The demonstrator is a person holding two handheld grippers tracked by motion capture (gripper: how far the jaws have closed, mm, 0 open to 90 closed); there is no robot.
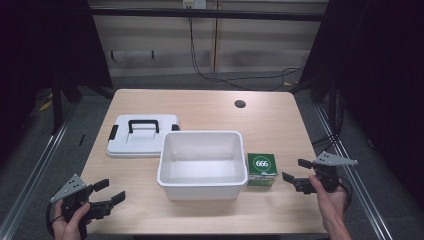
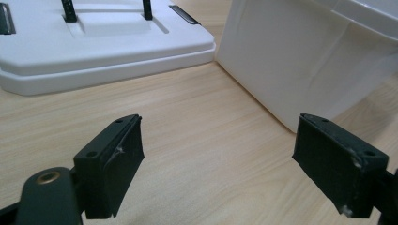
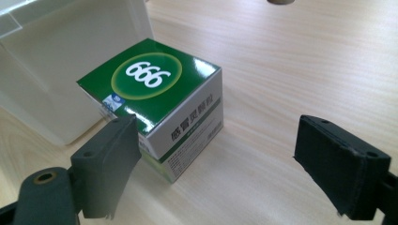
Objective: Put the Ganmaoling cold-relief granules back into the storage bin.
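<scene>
High view has both hands low at the near edge of the bench (image 1: 210, 102), and nothing is held yet. At the person's right, the right hand-held gripper (image 1: 296, 176) has its jaws spread wide and pointed at the green box (image 1: 262, 169) marked 666, which stands on the bench just beside the right wall of the white bin (image 1: 202, 164) — touching it or nearly so, I cannot tell which. Right gripper view puts that box (image 3: 155, 103) off to the left of the jaw gap, with 1 pad in front of its near corner and the other out over bare wood. My read: if this is a pick, closing from here would catch a corner, not 2 flat faces, and the light carton could twist or skid into the bin wall. The tight fit against the bin also looks like trouble — a jaw may not get down on that side, and a nudge could shove the empty bin. Over at the left, the left hand-held gripper (image 1: 106, 196) is wide too, empty, aimed between the white lid (image 1: 142, 135) with its black handle and the bin's corner (image 2: 300, 61); a careless sweep could knock either.
</scene>
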